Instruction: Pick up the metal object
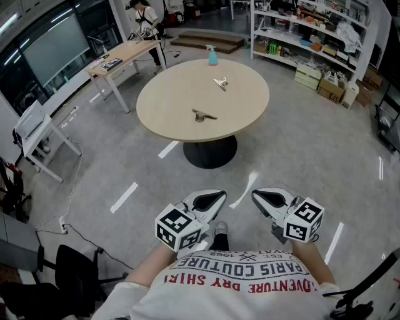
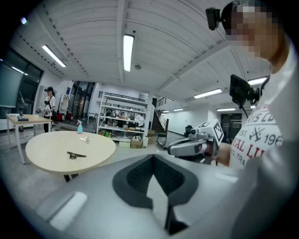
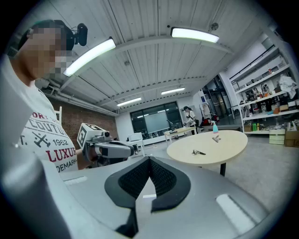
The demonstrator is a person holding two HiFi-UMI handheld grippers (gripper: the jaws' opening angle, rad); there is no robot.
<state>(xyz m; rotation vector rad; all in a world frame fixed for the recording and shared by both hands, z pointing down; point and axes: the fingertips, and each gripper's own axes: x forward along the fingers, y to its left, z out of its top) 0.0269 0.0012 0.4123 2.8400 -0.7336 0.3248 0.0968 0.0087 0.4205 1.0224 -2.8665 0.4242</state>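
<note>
A dark metal object [image 1: 203, 115] lies near the front of the round beige table [image 1: 169, 103], and a silver metal clip [image 1: 219, 83] lies farther back. Both grippers hang close to my body, well short of the table, over the floor. My left gripper [image 1: 212, 200] is shut with nothing in it, and so is my right gripper [image 1: 265, 199]. The left gripper view has its closed jaws [image 2: 154, 179] low in the frame, with the dark object [image 2: 75, 155] far off to the left. From the right gripper [image 3: 148, 179], the same object [image 3: 198, 152] sits far away on the table.
A blue spray bottle [image 1: 212, 56] stands at the table's far edge. Stocked shelves [image 1: 312, 37] line the back right. A wooden desk [image 1: 125, 56] with a person [image 1: 147, 19] beside it is at the back left. A black chair [image 1: 69, 275] stands at my lower left.
</note>
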